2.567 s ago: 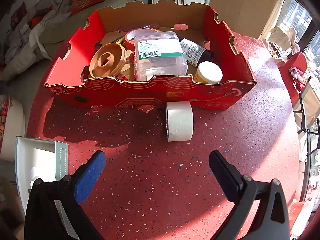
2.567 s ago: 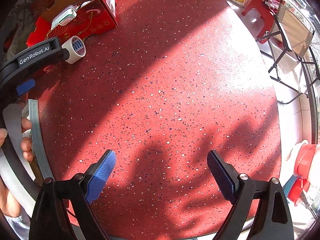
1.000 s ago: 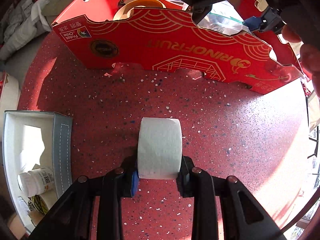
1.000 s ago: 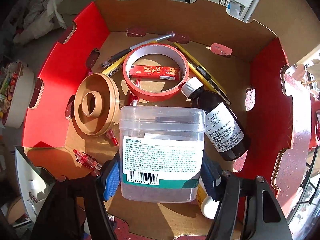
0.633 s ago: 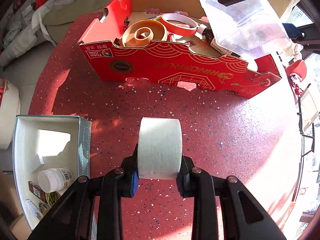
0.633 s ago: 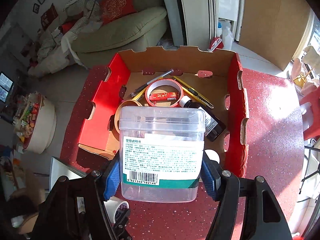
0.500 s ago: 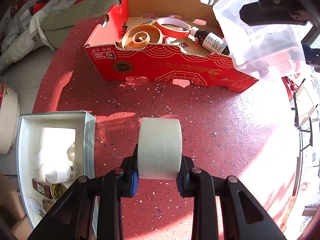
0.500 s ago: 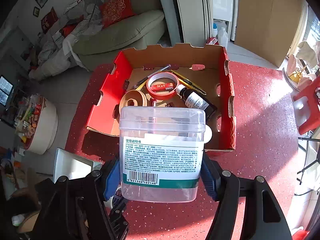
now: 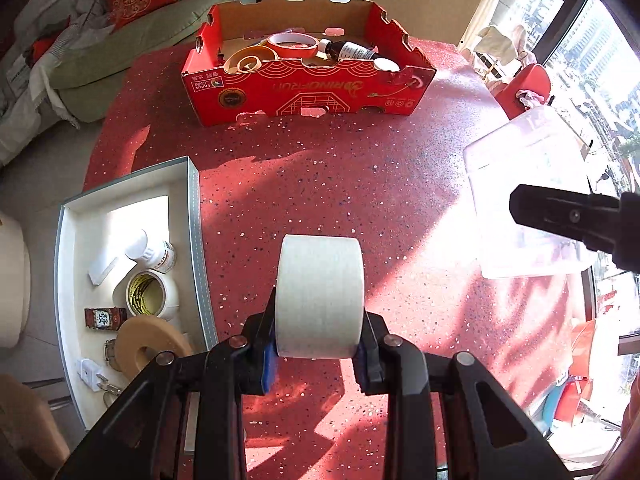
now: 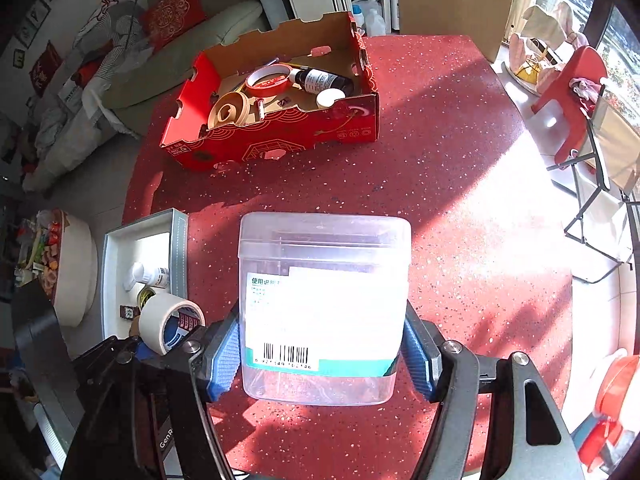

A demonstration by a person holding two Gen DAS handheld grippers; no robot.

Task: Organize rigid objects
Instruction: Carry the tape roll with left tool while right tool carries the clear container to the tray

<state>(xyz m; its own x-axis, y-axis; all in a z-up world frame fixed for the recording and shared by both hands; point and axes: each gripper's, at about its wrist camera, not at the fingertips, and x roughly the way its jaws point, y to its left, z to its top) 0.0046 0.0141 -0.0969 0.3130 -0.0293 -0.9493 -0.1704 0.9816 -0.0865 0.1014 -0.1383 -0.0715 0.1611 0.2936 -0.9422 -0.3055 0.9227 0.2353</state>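
Observation:
My left gripper (image 9: 318,354) is shut on a white tape roll (image 9: 320,296) and holds it above the red speckled table (image 9: 360,184). The roll also shows in the right wrist view (image 10: 170,322). My right gripper (image 10: 322,354) is shut on a clear plastic container (image 10: 324,304) with a barcode label, held above the table; it shows at the right of the left wrist view (image 9: 524,200). A grey-rimmed white tray (image 9: 70,248) lies left of the left gripper with a pill bottle (image 9: 154,250), a tape roll (image 9: 148,294) and a tan roll (image 9: 150,346) in it.
A red cardboard box (image 9: 304,92) stands at the far side of the table with a red tape ring (image 10: 268,76), a dark bottle (image 10: 326,80) and a tan spool (image 10: 228,114) inside. A red stool (image 10: 572,92) and folding chair stand off the right edge.
Both grippers have pulled back and up from the red box, each still holding its object. The container has come out of the box. The tray has come further into view.

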